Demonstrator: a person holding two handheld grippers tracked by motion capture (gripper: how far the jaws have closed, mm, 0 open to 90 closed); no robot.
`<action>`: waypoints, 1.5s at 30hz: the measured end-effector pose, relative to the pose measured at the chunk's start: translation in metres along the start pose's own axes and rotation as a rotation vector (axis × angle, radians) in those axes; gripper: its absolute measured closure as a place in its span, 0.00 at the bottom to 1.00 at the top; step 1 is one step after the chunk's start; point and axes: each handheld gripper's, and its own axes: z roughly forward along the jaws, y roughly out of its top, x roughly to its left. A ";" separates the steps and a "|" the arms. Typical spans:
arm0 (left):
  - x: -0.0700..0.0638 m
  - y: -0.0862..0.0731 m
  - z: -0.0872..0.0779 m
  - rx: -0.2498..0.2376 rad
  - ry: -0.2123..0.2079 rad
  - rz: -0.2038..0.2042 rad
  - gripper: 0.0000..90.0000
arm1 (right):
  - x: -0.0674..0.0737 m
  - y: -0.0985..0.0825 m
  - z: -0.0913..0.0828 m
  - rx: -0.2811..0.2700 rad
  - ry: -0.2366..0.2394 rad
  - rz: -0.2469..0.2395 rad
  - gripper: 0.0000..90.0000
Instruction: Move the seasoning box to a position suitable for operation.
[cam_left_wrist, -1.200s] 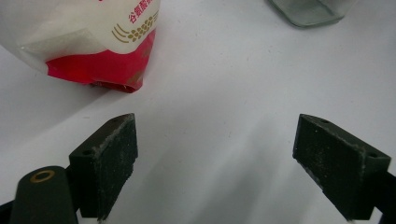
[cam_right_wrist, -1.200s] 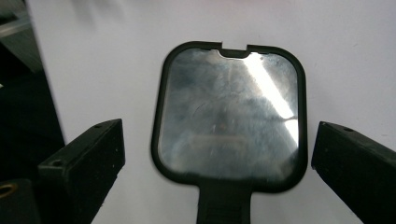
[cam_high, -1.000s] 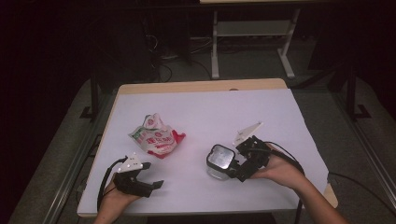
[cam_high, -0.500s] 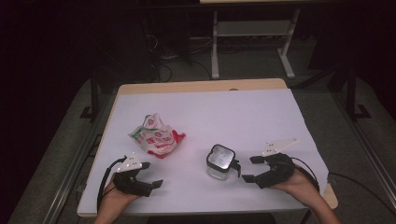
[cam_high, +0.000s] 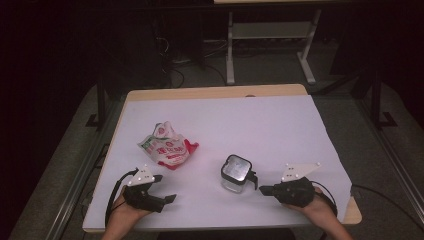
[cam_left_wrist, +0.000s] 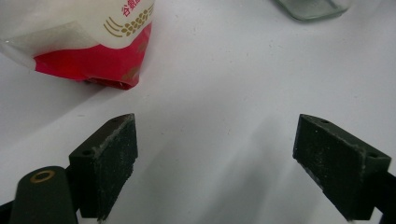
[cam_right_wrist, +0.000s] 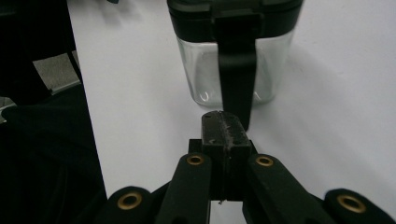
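Note:
A clear jar (cam_high: 236, 173) with a black lid stands upright on the white table (cam_high: 280, 115), right of centre. My right gripper (cam_high: 262, 190) rests just right of it, pointing at it. In the right gripper view the jar (cam_right_wrist: 205, 70) and its black latch strap (cam_right_wrist: 238, 79) stand just beyond my right gripper (cam_right_wrist: 223, 117). Its jaws have just been closing and are now shut with nothing between them. A crumpled red and white snack bag (cam_high: 167, 147) lies left of centre. My left gripper (cam_high: 166, 188) rests near the front left edge, open and empty (cam_left_wrist: 215, 123), with the bag (cam_left_wrist: 93, 42) just ahead.
The table's wooden rim (cam_high: 215, 92) shows at the back and at the front right corner. Beyond it, on the dark floor, stands a white metal frame (cam_high: 270, 45) with cables. The jar's base (cam_left_wrist: 313, 7) shows at the top of the left gripper view.
My right gripper has drawn back from the jar to the right, come down to the table and shut its jaws. The jar stays upright where it was. The left gripper has not moved.

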 end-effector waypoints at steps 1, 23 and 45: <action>0.000 0.000 0.000 0.000 0.000 0.000 0.15 | 0.000 0.000 0.000 0.000 0.000 0.000 1.00; -0.005 0.001 0.004 -0.011 -0.008 0.020 0.15 | -0.002 0.003 0.021 0.024 -0.019 -0.006 1.00; -0.014 0.008 0.005 -0.014 -0.065 0.021 0.16 | -0.041 0.019 0.022 -0.021 -0.118 0.035 1.00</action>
